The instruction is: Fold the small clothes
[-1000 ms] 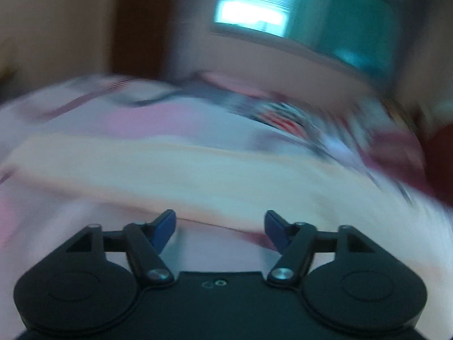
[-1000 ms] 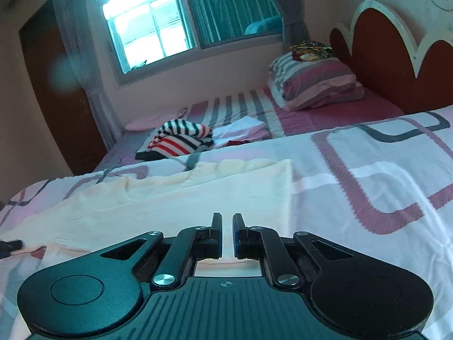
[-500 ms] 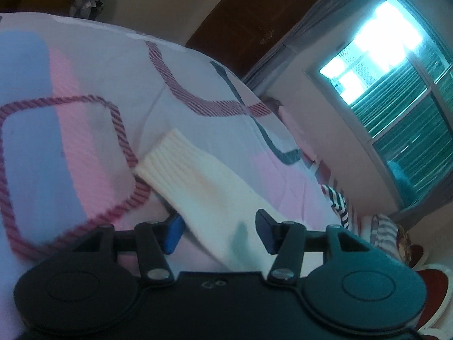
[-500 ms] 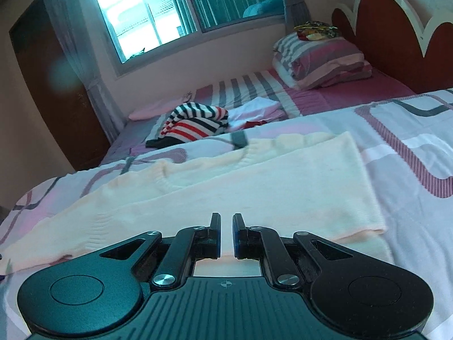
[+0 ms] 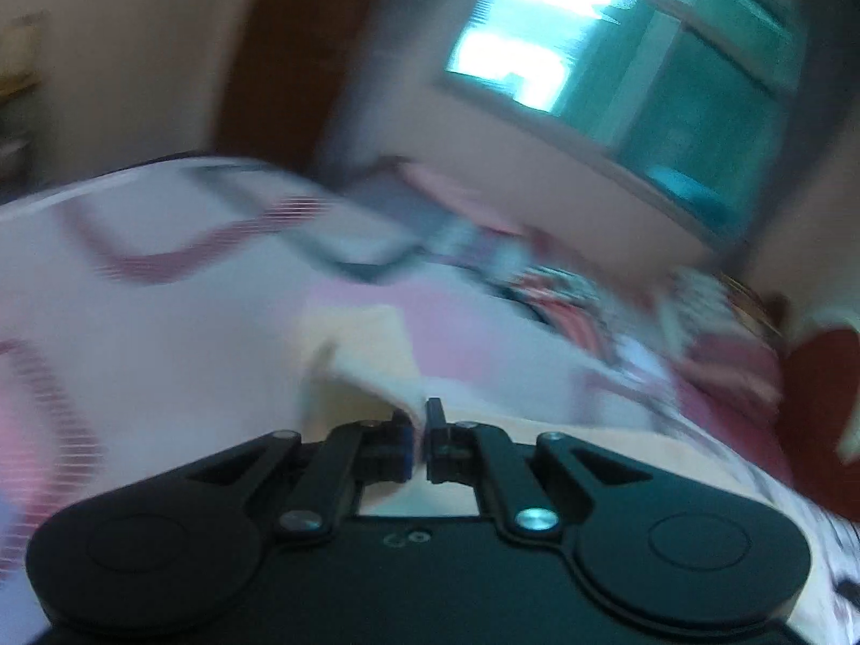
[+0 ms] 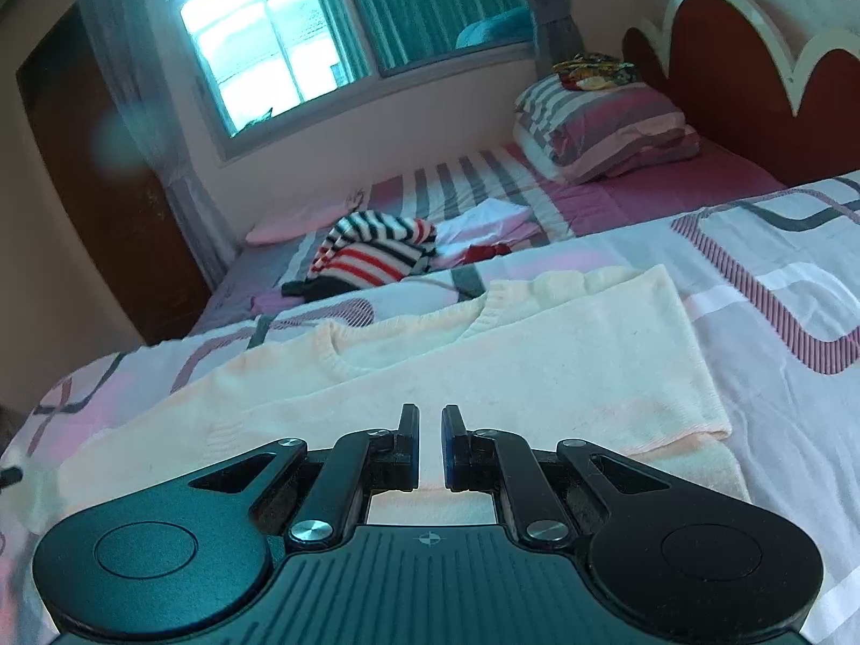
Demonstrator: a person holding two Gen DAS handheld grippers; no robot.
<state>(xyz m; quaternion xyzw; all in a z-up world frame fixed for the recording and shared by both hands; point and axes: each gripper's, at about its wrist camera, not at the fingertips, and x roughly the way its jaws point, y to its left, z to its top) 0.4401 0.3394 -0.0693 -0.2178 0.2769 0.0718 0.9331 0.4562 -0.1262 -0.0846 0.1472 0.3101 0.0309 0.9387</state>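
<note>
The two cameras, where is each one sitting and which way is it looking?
Left wrist: sits on the left gripper, tilted and blurry, looking across the bed toward the window; its fingers pinch the cream sweater.
Right wrist: sits on the right gripper, low over the cream sweater, facing the window and pillows.
Both show sweater, window, patterned blanket.

The right tongs (image 6: 430,443) hung low over a cream sweater (image 6: 510,365) spread flat on the patterned bedspread (image 6: 779,322), their jaws nearly together with a narrow gap, nothing between them. Farther off lay a striped garment (image 6: 371,258) beside white clothes (image 6: 484,220). A pillow (image 6: 602,129) rested far right, against the headboard (image 6: 736,86).
</note>
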